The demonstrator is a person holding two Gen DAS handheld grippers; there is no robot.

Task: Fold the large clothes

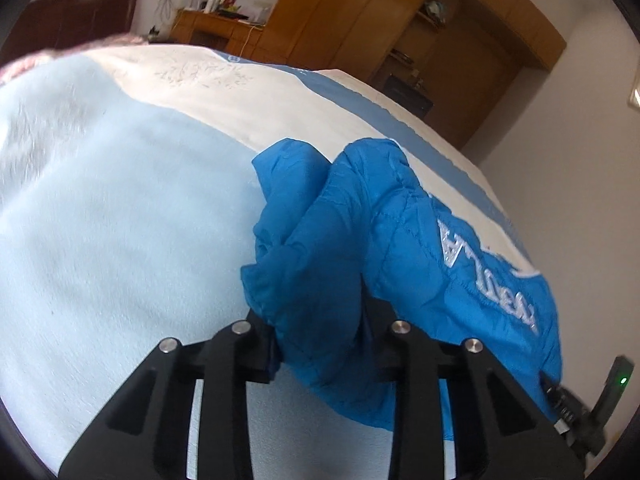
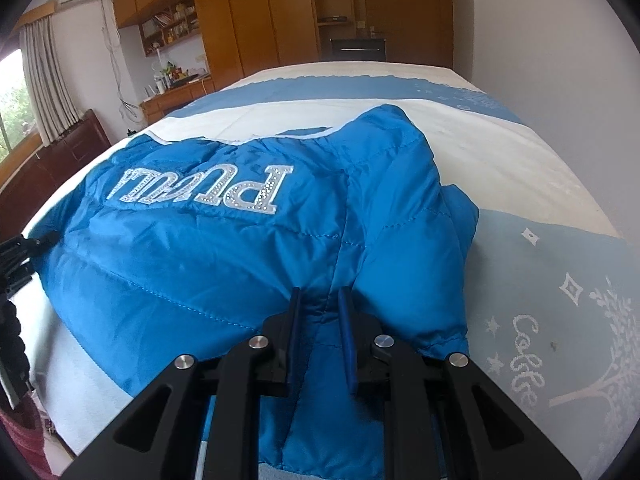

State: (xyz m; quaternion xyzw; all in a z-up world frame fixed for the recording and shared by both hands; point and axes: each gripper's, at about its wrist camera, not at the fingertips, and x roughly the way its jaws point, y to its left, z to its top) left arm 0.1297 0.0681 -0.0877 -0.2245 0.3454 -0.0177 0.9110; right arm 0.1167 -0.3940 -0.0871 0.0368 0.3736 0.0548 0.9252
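A bed (image 2: 520,168) covered in a pale blue and cream spread fills both views, with wooden wardrobes (image 2: 256,20) along the far wall. On the bed lies the blue quilted jacket (image 2: 224,240), spread flat with its white lettering (image 2: 200,190) facing up and reading upside down from the right wrist camera. The right gripper (image 2: 322,336) points obliquely down at the near hem of the jacket; its jaws are clamped on a ridge of fabric that rises between the two blue pads. The left gripper (image 1: 324,344) also slants down toward the bed, at the opposite side of the garment (image 1: 360,240); a bunched fold of blue fabric sits between its jaws, which are drawn in against it, the fingertips themselves hidden under the cloth. At the left edge of the right wrist view, part of the left gripper's black frame (image 2: 16,256) touches the jacket's border.
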